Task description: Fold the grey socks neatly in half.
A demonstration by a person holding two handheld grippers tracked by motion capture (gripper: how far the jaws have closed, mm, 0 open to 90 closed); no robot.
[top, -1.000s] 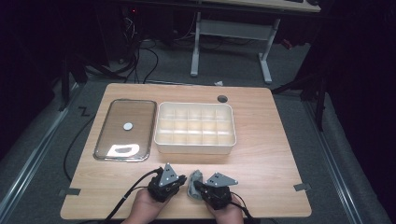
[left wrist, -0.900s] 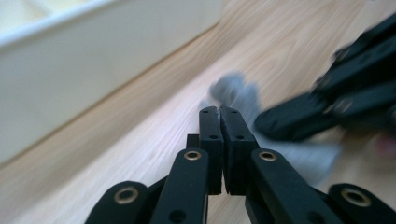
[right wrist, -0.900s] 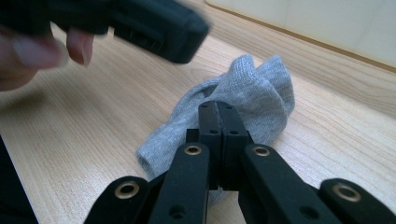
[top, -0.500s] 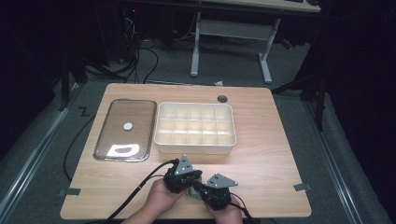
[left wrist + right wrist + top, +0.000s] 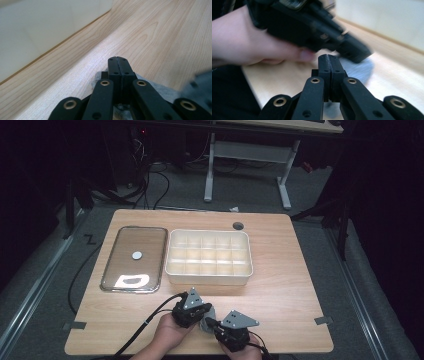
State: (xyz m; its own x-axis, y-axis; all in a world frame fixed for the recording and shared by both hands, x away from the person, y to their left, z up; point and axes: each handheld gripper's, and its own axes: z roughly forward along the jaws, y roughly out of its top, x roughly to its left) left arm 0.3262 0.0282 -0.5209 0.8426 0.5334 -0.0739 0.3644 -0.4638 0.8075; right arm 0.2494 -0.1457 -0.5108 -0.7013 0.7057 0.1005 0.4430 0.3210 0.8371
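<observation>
Both grippers are held low over the front edge of the wooden table. My left gripper points right, and in its own view its jaws are pressed together with nothing between them. Under its tips lies a small grey felt-like piece, flat on the wood. My right gripper points left toward it, jaws shut and empty. In the right gripper view the left gripper and the hand holding it hover just above the grey piece.
A white tray of several compartments stands mid-table, and its side wall is close ahead of the left gripper. A shiny metal lid with a round knob lies to its left. A dark cable hole sits at the back edge.
The left gripper has moved right, toward the right gripper, and now reaches over the grey piece. The right gripper has stayed in place.
</observation>
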